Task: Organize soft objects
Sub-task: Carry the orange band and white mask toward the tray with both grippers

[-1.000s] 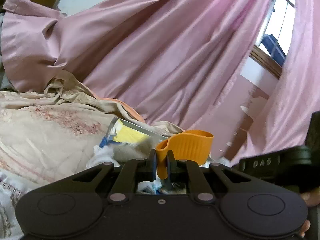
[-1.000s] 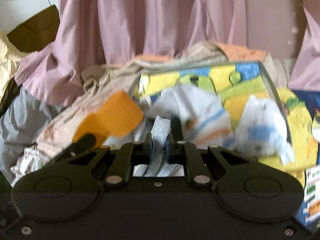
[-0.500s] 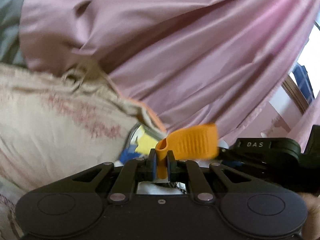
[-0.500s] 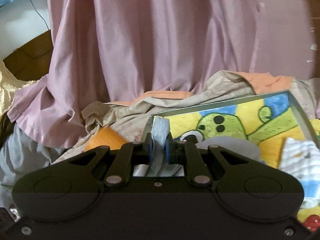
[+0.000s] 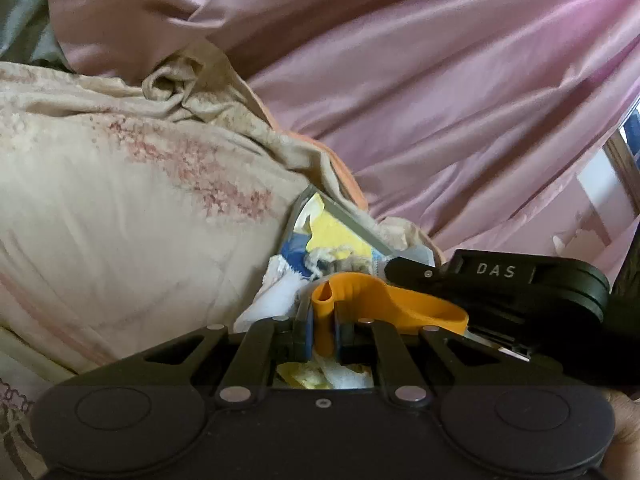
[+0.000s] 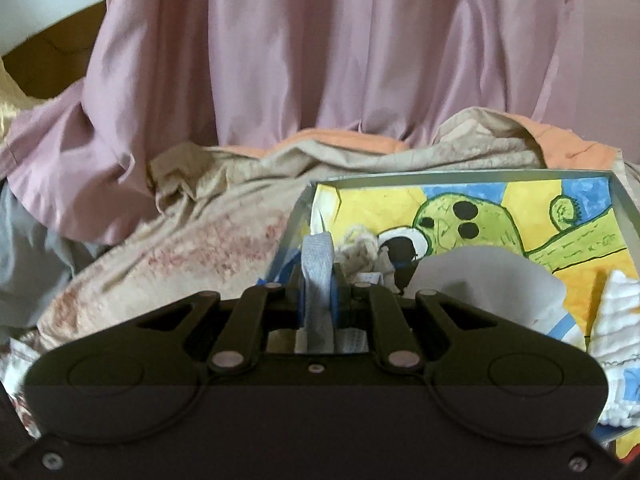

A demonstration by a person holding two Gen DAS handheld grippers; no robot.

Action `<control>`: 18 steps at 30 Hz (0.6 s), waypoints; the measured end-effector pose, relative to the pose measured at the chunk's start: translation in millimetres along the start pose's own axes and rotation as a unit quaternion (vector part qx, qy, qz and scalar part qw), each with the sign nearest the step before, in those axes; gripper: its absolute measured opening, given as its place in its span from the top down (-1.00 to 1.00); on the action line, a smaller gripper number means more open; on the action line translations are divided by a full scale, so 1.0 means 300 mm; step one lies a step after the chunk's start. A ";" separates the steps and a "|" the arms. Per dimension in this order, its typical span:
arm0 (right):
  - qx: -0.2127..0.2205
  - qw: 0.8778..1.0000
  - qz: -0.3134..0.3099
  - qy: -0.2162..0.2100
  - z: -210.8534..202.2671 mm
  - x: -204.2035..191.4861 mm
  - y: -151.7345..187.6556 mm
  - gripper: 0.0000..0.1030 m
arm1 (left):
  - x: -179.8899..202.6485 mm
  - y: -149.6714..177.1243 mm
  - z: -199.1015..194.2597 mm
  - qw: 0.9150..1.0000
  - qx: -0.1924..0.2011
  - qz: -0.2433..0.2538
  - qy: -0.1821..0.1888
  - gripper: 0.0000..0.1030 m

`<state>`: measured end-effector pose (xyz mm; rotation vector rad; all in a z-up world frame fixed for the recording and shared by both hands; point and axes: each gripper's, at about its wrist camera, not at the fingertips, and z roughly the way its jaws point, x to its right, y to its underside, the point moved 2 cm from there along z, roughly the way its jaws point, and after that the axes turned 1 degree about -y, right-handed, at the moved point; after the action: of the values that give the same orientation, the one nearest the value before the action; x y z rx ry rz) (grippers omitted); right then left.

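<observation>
Left gripper [image 5: 324, 326] pinching orange band [image 5: 384, 300], right gripper [image 6: 318, 296] clamping blue-grey cloth strip [image 6: 318, 264], both heading lower-centre toward cartoon-printed box [image 6: 480, 178] for sorting

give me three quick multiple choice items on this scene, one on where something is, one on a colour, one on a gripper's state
1. Where does the cartoon-print box sit?
A. on the rumpled beige bedding, in front of the pink curtain
B. on a bare wooden floor
C. hanging from the curtain

2. What colour is the soft piece in the left gripper?
A. green
B. orange
C. black

3. What is the state of the right gripper?
A. wide open, nothing between the fingers
B. out of view
C. shut on a light blue fabric strip

Answers:
1. A, the beige bedding surrounds it under the pink curtain.
2. B, the orange piece stands between the pads.
3. C, the light blue fabric strip is pinched between the pads.
</observation>
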<state>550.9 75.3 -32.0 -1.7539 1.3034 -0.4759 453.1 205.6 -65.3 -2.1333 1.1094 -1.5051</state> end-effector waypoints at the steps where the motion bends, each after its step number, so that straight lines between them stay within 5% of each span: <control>1: -0.003 1.000 0.000 0.001 0.017 0.001 0.010 0.88 | -0.001 0.002 0.005 1.000 0.000 0.001 -0.001 0.81; 18: -0.028 0.999 -0.014 0.016 0.102 0.058 0.033 0.81 | 0.031 0.013 0.078 0.998 -0.004 0.057 -0.019 0.79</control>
<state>574.0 71.7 -60.2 -1.8198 1.3283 -0.4887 474.0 191.9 -71.1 -2.0577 1.2042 -1.4064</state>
